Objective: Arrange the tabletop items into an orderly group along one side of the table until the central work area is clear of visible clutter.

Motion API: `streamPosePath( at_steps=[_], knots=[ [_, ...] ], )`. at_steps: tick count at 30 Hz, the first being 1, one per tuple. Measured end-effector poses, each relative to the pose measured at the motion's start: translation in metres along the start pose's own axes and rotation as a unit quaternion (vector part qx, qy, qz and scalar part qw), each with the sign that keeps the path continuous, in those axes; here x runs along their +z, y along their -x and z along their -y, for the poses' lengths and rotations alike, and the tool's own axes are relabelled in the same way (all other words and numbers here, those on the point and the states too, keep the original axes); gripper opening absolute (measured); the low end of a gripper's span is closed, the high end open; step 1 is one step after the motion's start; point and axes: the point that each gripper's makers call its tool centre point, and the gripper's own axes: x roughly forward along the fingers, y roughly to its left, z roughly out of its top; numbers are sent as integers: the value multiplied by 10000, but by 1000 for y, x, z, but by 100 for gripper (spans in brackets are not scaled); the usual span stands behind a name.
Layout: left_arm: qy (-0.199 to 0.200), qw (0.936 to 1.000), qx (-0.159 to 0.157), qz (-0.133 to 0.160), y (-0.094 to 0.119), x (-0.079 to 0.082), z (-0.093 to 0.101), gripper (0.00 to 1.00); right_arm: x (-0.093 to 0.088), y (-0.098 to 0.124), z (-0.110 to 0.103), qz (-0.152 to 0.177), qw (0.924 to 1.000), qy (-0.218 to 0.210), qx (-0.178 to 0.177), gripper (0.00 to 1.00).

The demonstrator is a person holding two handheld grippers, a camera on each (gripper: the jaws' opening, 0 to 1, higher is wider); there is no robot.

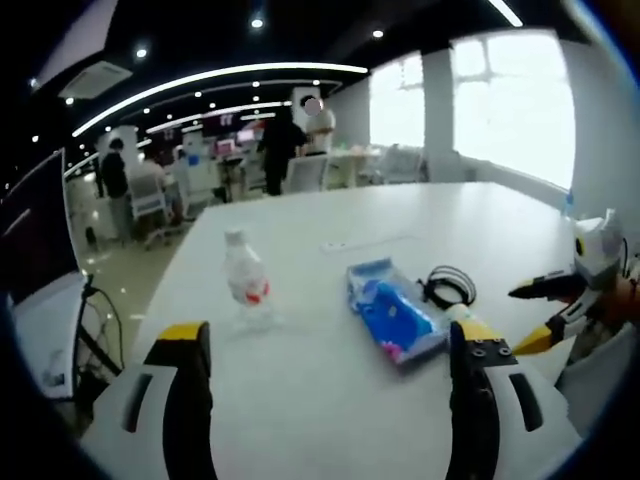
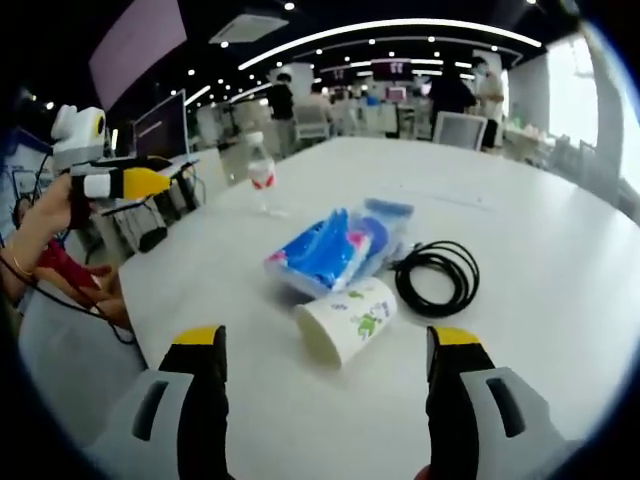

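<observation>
Where the open-plan room stretches back under curved ceiling light strips (image 1: 220,78), with bright windows (image 1: 510,105) and people standing among distant desks, a wide white table (image 2: 540,240). Near its middle, a blue plastic packet (image 2: 335,245), crinkled and flat. Just beside that, a coiled black cable (image 2: 437,278). Touching the packet's near edge, a white paper cup (image 2: 348,318) tipped on its side, printed with small green figures. Farther off, well apart, an upright clear water bottle (image 1: 246,280) with a red label. Left gripper (image 1: 330,345) spread wide, holding nothing. Right gripper (image 2: 328,350) likewise wide apart and empty.
</observation>
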Motion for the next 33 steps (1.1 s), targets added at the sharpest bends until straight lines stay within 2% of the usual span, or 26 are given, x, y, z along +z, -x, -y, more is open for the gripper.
streamPosePath(
  at_steps=[6,11,23,33],
  knots=[
    [99,9999,111,-38,-5,-1,-8,96,1,1,1,28,10000,3,-22,86],
    [234,9992,314,-83,-9,-4,-21,96,5,2,2,125,9999,-113,-8,91],
    [699,9954,644,-77,-27,-3,-39,95,1,2,7,64,9998,-138,-141,99],
    [937,9917,875,-83,-50,4,-48,93,0,3,10,78,9997,-186,-171,99]
  ],
)
